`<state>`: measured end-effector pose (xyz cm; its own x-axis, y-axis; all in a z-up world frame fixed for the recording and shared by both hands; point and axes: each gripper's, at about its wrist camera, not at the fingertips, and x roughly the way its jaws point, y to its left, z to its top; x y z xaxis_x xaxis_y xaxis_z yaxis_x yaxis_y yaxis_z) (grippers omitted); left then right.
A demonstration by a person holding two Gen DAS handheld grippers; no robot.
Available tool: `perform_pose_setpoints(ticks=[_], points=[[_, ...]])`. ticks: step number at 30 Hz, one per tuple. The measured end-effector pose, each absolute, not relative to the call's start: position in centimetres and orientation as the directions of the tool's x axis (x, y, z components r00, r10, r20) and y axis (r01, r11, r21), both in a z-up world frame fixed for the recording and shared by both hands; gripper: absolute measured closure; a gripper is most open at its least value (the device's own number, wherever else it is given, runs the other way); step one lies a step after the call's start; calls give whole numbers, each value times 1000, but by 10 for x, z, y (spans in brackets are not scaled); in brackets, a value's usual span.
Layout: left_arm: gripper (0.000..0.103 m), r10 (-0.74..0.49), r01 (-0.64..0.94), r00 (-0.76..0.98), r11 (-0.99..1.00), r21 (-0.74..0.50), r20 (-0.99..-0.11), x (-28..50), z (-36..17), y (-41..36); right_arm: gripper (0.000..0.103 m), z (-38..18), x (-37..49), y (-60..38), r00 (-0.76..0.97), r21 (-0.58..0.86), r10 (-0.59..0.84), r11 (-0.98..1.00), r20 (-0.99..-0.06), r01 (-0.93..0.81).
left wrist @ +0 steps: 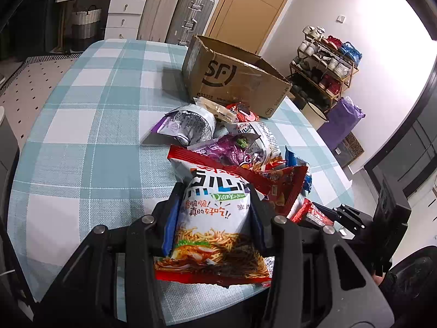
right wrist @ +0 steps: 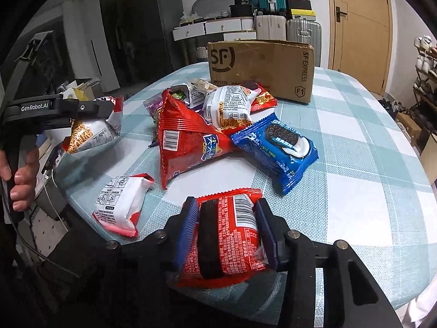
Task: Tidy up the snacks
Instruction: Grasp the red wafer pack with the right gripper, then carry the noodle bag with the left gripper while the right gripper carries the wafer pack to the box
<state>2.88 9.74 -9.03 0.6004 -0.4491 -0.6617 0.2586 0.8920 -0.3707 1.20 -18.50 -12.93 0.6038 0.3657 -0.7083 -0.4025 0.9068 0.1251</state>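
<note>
The left gripper [left wrist: 214, 205] is clamped on a noodle snack bag [left wrist: 211, 227] and holds it above the checked tablecloth [left wrist: 90, 125]. The right gripper [right wrist: 228, 227] pinches a red cookie packet [right wrist: 226, 240] between its blue pads – the packet sits at the table's near edge. Ahead of both lies the loose snack pile [right wrist: 207, 120], with the cardboard box [right wrist: 259, 68] beyond it. The puffy foil could slip from either grip, and a low carry might drag the blue cookie pack [right wrist: 278, 147] along.

Both claws [left wrist: 215, 213] [right wrist: 228, 218] clamped, angled down
</note>
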Motion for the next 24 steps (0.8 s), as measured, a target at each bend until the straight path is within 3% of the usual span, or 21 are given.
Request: perform_pose_setpoints(ticks=[10, 24], points=[[63, -449, 259, 599, 892, -370, -663, 29, -89, 95, 64, -129, 9, -188, 605, 144, 383, 903, -698, -404], [63, -452, 271, 598, 891, -364, -662, 34, -81, 89, 68, -130, 17, -207, 603, 288, 462, 884, -650, -367]])
